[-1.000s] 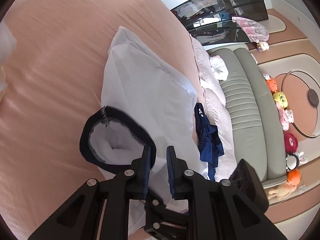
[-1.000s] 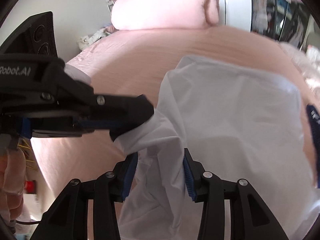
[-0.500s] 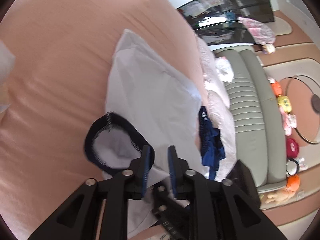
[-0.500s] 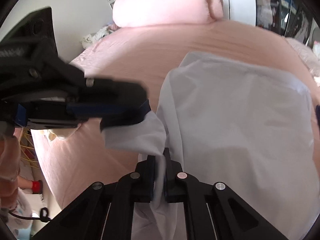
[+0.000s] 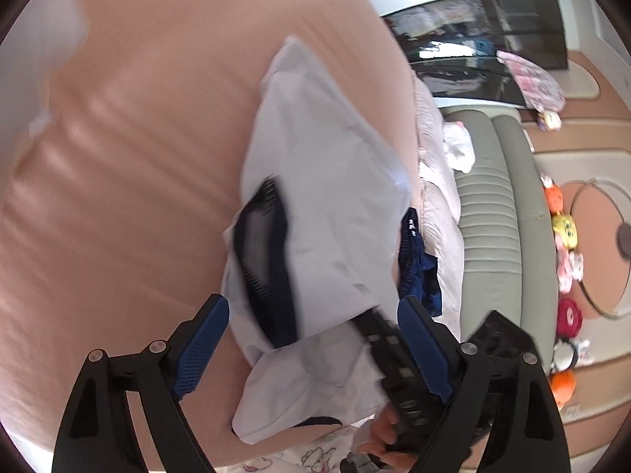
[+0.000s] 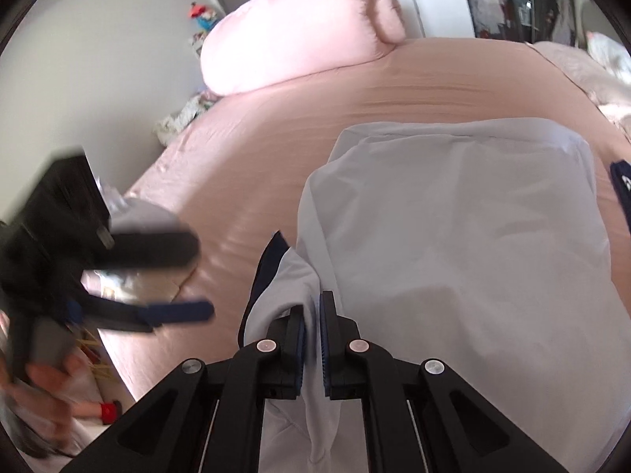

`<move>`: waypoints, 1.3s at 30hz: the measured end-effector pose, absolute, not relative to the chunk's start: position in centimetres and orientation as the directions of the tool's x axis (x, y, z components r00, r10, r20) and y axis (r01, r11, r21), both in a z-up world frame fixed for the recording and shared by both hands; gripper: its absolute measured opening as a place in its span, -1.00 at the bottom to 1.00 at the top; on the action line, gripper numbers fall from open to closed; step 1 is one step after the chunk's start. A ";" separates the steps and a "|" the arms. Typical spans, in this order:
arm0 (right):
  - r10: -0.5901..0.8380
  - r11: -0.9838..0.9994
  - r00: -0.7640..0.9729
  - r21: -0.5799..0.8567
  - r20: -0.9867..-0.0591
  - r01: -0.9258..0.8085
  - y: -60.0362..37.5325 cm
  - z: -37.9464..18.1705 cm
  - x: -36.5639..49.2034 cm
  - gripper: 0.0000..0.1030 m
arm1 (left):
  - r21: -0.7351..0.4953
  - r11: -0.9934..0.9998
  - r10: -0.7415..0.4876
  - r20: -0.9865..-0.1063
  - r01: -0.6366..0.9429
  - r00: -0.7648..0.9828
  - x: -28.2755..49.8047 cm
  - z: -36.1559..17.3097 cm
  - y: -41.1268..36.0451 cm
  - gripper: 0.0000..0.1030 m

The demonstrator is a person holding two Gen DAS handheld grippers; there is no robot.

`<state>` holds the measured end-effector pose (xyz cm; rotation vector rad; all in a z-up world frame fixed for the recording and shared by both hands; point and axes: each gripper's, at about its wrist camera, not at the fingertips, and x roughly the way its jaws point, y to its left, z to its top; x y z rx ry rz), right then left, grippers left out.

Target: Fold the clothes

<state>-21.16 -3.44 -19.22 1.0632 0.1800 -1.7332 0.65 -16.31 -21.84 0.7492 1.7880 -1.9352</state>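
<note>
The left gripper, having let go of the white shirt lying on the bed, is opening beside it while the right gripper is clamping the sleeve

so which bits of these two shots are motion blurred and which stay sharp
Left wrist view: the white shirt and its navy collar are smeared, while the left gripper, its jaws opening with nothing pressed between them, stays crisp. Right wrist view: the left gripper at the left edge is a dark streak; the right gripper, shut on the shirt, and the pink pillow are sharp.
</note>
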 end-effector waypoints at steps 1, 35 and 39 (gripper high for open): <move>-0.691 -0.446 -0.062 0.357 -0.720 0.821 -3.3 -19.2 -21.4 -0.92 | -0.780 -0.083 0.067 -0.626 0.621 -0.777 0.7 -22.4 -16.3 0.70; -0.598 -0.380 -0.190 0.066 -0.779 0.923 -7.5 -20.8 -18.0 -0.16 | -0.829 -0.011 0.078 -0.559 0.559 -0.826 -0.5 -25.0 -17.7 -0.69; -0.612 -0.389 -0.216 0.052 -0.761 0.920 -8.0 -20.9 -18.0 -0.16 | -0.821 -0.062 0.049 -0.571 0.568 -0.819 -0.7 -23.8 -17.9 -0.69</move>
